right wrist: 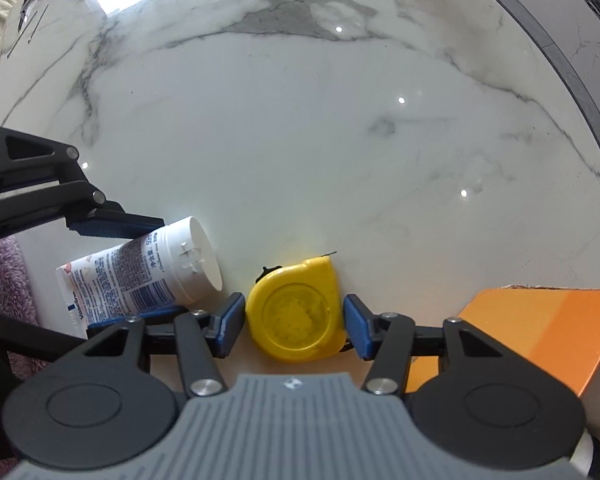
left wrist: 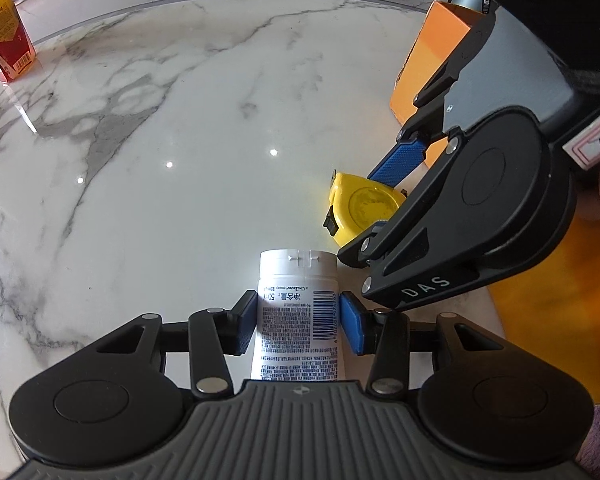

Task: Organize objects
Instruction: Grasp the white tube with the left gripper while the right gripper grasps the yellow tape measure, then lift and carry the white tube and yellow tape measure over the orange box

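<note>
A white lotion tube (left wrist: 296, 312) with blue print lies on the marble table, cap pointing away. My left gripper (left wrist: 298, 322) is shut on the tube, its blue pads pressed to both sides. The tube also shows in the right wrist view (right wrist: 140, 276), with the left gripper's fingers (right wrist: 112, 222) around it. A yellow tape measure (right wrist: 296, 316) lies flat just right of the tube. My right gripper (right wrist: 294, 326) is shut on the tape measure, blue pads touching its sides. In the left wrist view the tape measure (left wrist: 360, 204) is partly hidden by the right gripper (left wrist: 380, 200).
An orange box (left wrist: 432, 64) stands at the right, also in the right wrist view (right wrist: 548, 328). A red and yellow carton (left wrist: 6, 44) stands at the far left edge. The marble table (right wrist: 320, 140) spreads ahead. Small tools (right wrist: 28, 8) lie at its far left.
</note>
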Demonstrator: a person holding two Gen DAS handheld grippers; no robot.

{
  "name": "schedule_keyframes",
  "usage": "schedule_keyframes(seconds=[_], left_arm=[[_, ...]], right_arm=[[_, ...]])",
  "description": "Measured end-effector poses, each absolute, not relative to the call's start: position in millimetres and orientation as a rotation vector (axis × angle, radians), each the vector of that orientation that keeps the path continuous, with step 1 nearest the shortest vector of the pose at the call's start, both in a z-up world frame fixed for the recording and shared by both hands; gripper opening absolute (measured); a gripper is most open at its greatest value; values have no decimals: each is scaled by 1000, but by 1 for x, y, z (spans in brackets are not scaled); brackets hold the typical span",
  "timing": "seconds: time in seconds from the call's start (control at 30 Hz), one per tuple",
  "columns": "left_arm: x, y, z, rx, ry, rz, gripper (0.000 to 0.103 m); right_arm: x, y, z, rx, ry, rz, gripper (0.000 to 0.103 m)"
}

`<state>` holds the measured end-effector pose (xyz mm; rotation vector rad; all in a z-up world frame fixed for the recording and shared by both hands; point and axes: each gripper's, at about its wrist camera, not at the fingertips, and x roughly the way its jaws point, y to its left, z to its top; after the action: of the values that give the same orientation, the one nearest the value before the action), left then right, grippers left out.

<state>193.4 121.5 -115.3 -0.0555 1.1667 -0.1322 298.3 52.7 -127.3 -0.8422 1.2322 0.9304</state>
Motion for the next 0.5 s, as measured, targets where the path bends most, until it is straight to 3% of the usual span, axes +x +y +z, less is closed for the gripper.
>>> schedule_keyframes(seconds=[0.23,0.5], left_arm=[[182,125,-98,-72,1116,-109,50],[159,113,-50,-90,1022,-134,50]], right_arm=[[283,36,-100,-765,1185,942,54],[254,-2,-29,-666,1055,960,54]])
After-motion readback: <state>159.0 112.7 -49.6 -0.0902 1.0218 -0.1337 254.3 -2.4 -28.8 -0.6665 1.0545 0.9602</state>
